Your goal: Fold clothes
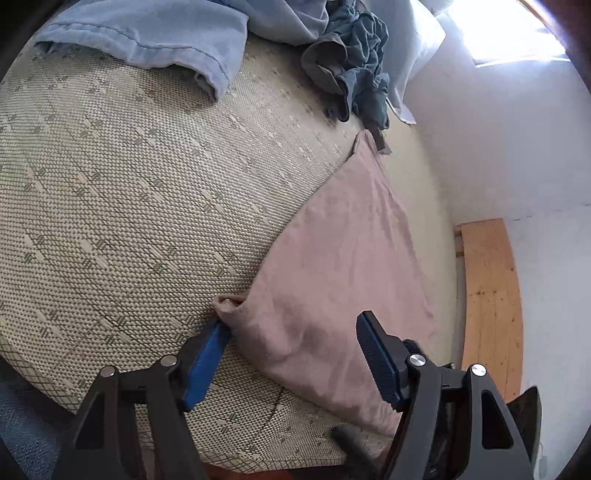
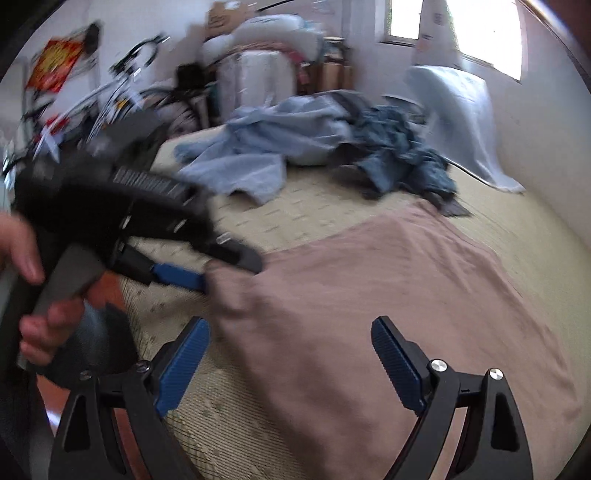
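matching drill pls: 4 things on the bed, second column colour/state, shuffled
1. flat garment
2. crumpled garment
3. cloth with stitched hem
4. woven mat

a. light blue
b. dusty pink, spread out
c. beige, patterned
d. dark blue-grey, bunched up

Pairs: 1-b, 2-d, 3-a, 4-c

Left wrist view: mounted behind blue fingers [image 1: 218, 347], tilted steeply down, close over woven mat [image 1: 122, 206] and near corner of pink cloth [image 1: 332, 280], wall at right. Right wrist view: set lower and flatter, facing across pink cloth [image 2: 388, 295] toward window [image 2: 480, 33], left gripper [image 2: 207, 277] in frame. Shared: pink cloth, mat, blue garments [image 1: 155, 33].
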Available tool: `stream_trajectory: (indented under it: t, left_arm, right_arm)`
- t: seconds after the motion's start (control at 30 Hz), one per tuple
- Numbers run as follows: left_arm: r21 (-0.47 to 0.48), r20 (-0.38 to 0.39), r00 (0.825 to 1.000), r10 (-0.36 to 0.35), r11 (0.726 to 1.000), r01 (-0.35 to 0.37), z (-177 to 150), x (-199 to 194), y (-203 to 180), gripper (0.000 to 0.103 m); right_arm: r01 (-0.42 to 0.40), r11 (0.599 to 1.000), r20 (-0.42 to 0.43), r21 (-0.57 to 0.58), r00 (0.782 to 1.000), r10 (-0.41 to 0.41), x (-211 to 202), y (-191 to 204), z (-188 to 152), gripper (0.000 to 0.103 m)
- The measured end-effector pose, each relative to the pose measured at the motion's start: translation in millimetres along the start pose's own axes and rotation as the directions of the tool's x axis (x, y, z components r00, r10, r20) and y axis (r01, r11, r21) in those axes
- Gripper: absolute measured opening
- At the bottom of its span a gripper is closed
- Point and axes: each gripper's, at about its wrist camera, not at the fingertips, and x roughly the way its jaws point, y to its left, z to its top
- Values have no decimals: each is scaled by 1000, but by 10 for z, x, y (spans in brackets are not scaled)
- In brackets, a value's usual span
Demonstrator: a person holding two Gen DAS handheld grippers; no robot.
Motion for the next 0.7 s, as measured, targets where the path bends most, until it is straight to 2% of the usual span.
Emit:
stream_trajectory:
  t: [0.07, 0.23, 0.27, 0.33, 0.4, 0.53, 0.7]
  left_arm:
    - [-9, -5, 1000, 21, 1000, -21, -1, -6, 15, 57]
    - [-27, -18, 999, 51, 998, -51, -12, -30, 103, 31]
    - [-30, -17, 998, 54, 998, -55, -13, -49, 122, 19]
    - [-40, -12, 998, 55, 998, -55, -14, -91, 141, 7]
    - [-44, -8, 999, 33, 998, -34, -12, -124, 139, 4]
    - [-32, 0, 1000, -4, 999, 4, -11, -181, 88, 2]
    - [-32, 1, 999, -52, 998, 52, -25, -248, 70, 2]
  right_arm:
    - [-14, 998, -11, -59, 1000, 13, 101, 143, -9, 92]
    - [-32, 987, -19, -159, 999, 29, 260, 396, -35, 86]
    - [-28, 984, -17, -174, 1000, 26, 279, 435, -35, 86]
    - [-18, 980, -11, -200, 1000, 16, 309, 498, -28, 85]
    - [5, 971, 2, -239, 1000, -4, 338, 578, -20, 81]
    - [81, 944, 24, -319, 997, -77, 424, 723, -18, 64]
    - [162, 920, 42, -357, 987, -157, 539, 757, -1, 52]
